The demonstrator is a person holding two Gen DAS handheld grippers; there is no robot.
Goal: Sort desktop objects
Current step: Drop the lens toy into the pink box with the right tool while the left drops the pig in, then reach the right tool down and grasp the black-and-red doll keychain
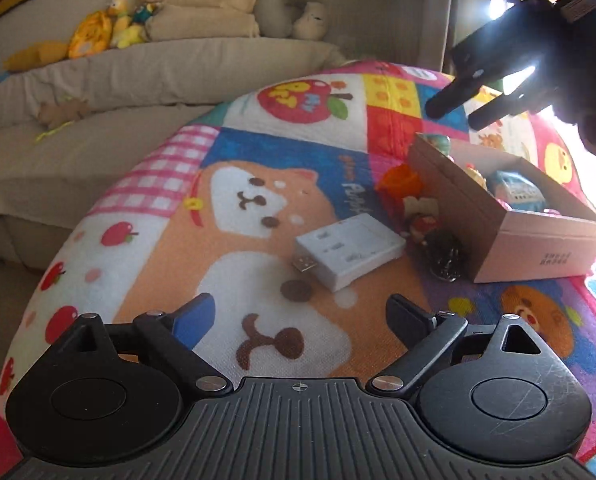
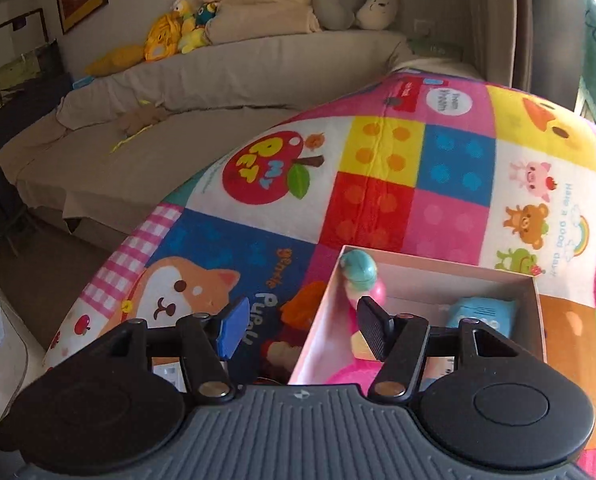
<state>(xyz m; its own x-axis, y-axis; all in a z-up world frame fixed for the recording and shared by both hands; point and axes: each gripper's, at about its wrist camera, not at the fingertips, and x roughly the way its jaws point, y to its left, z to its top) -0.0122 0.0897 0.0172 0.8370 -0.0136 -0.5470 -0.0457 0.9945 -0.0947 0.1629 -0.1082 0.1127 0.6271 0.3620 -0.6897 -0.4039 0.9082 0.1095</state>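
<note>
A white USB charger block [image 1: 350, 248] lies on the colourful patchwork blanket [image 1: 257, 152], just ahead of my left gripper [image 1: 298, 314], which stands wide open with nothing between its fingers. To the right sits an open cardboard box [image 1: 534, 244] that holds a teal egg-shaped toy [image 2: 360, 266], a pink toy [image 2: 376, 294] and a light blue item [image 2: 480, 312]. An orange toy [image 1: 402, 182], a small figurine [image 1: 422, 220] and a dark keyring-like object [image 1: 446, 258] lie against the box's left wall. My right gripper [image 2: 302, 320] hovers open over that wall [image 2: 318, 328], holding nothing; the left wrist view shows it [image 1: 464, 114] above the box.
The blanket [image 2: 378, 200] covers a rounded surface that falls away at the left edge. Behind it is a beige sofa [image 1: 117, 80] with plush toys [image 1: 109, 28] and a neck pillow [image 2: 338, 0]. Bright window light glares at the right.
</note>
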